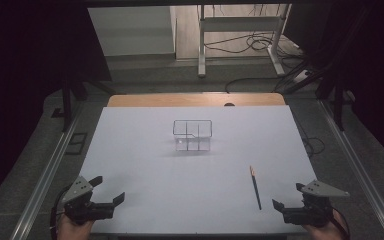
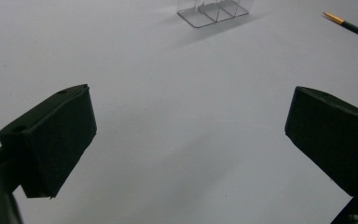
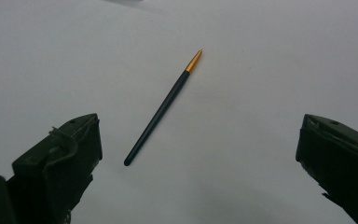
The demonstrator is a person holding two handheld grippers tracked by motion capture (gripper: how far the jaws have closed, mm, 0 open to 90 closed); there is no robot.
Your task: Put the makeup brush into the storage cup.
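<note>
**Both grippers idle at the near edge, jaws spread**

Nearest the camera in the high view, the left gripper (image 1: 110,189) and the right gripper (image 1: 287,196) sit at the near corners of the white-topped desk (image 1: 145,150), each held in a hand coming up from the bottom edge. Both pairs of black jaws stand wide apart, holding nothing and touching nothing; bare desk shows between them in each gripper view.

Just ahead of the right gripper lies a slim dark pen-like stick with a gold-coloured tip (image 1: 255,186), flat on the desk, gold end pointing away from the person. In the right gripper view it lies between the jaws' lines but well ahead of them.

Farther back, near the desk's middle, stands a clear plastic organiser box with inner dividers (image 1: 192,135), its compartments apparently empty.

No writing or brand marks can be read anywhere.
</note>
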